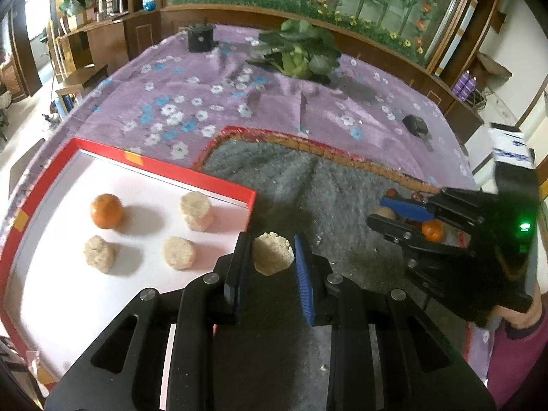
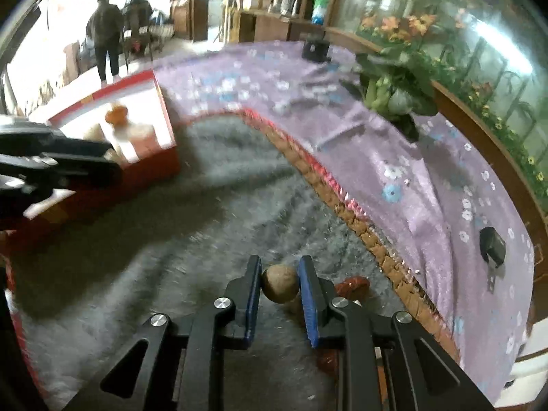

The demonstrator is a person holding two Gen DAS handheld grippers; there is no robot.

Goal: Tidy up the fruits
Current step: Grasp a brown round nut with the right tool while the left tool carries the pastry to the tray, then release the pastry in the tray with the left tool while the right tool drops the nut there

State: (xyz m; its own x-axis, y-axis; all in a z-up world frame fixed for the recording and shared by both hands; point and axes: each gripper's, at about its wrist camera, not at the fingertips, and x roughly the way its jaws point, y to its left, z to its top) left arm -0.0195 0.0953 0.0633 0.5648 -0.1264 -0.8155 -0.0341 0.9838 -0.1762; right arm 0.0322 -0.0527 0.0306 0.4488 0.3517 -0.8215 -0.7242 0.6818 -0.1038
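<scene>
Left gripper point(image 1: 272, 255): black hinged linkage with steel pivot pins; one finger carries a ribbed blue pad point(image 1: 304, 281). The jaws are narrowed onto a pale faceted lump point(image 1: 273, 253), beige, crumbly in texture and roughly hexagonal in outline, which sits between the two fingers and touches both. The lump is held just beside the near corner of the tray.

Tray point(image 1: 164, 167): shallow rectangular box, glossy red rim, flat white floor. It holds three further pale lumps of the same crumbly texture, at point(image 1: 196, 210), point(image 1: 99, 252) and point(image 1: 179, 252), plus one smooth round orange fruit point(image 1: 106, 211). All four stand apart from one another.

Right gripper point(image 2: 279, 282): same construction, with ribbed blue pads on both fingers. The jaws are closed to the width of a small brown round fruit point(image 2: 279, 283), matte and nearly spherical, which is gripped between the pads above the grey mat. Just beside and beneath it lies a reddish glossy item point(image 2: 352, 286); its kind cannot be determined. In the left wrist view, a second small orange fruit point(image 1: 432, 231) shows behind the right gripper's fingers.

Work surface: a grey fuzzy felt mat point(image 1: 308, 188), edged with a woven tan-and-red border, lies over a lilac cloth point(image 1: 212, 102) printed with white and blue flowers. On the cloth, well apart from the tray, rest a bunch of leafy greens point(image 1: 298, 54), a black boxy device point(image 1: 200, 37) and a small black object point(image 1: 415, 125)
</scene>
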